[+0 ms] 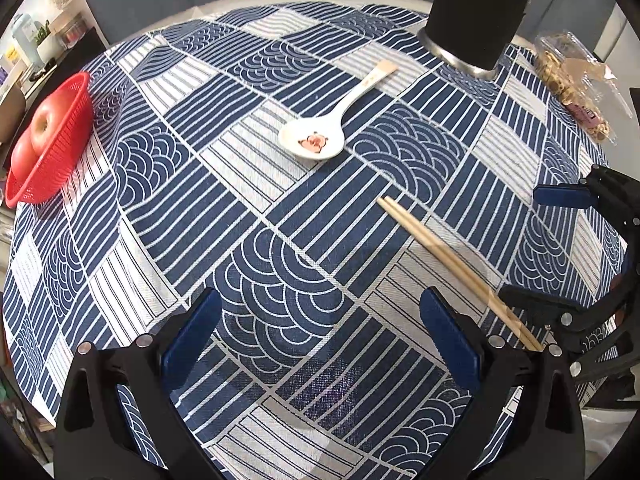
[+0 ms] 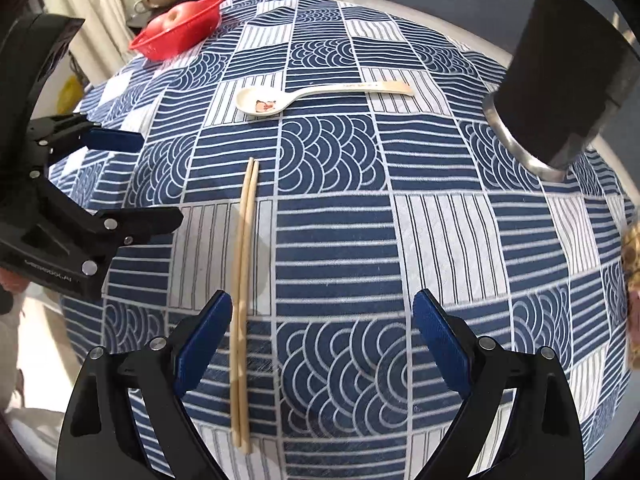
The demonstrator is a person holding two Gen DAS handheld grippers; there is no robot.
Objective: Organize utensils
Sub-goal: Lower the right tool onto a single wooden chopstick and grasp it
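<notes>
A pair of wooden chopsticks [image 2: 243,288] lies side by side on the blue-and-white patterned tablecloth [image 2: 340,240]. My right gripper [image 2: 322,332] hovers open above the cloth, and the chopsticks run just inside its left finger. A white ceramic spoon [image 2: 316,94] with a small pink picture in its bowl lies farther back. A tall black utensil holder [image 2: 560,88] with a metal base stands at the back right. In the left wrist view the left gripper [image 1: 320,328] is open over bare cloth, with the chopsticks [image 1: 448,256] to its right, the spoon [image 1: 324,128] ahead and the holder [image 1: 476,16] beyond.
A red basket [image 1: 60,136] holding apples sits at the table's left edge. A clear packet of snacks [image 1: 572,80] lies at the right edge. Each gripper shows in the other's view: the right one [image 1: 560,240] at the right, the left one [image 2: 140,176] at the left.
</notes>
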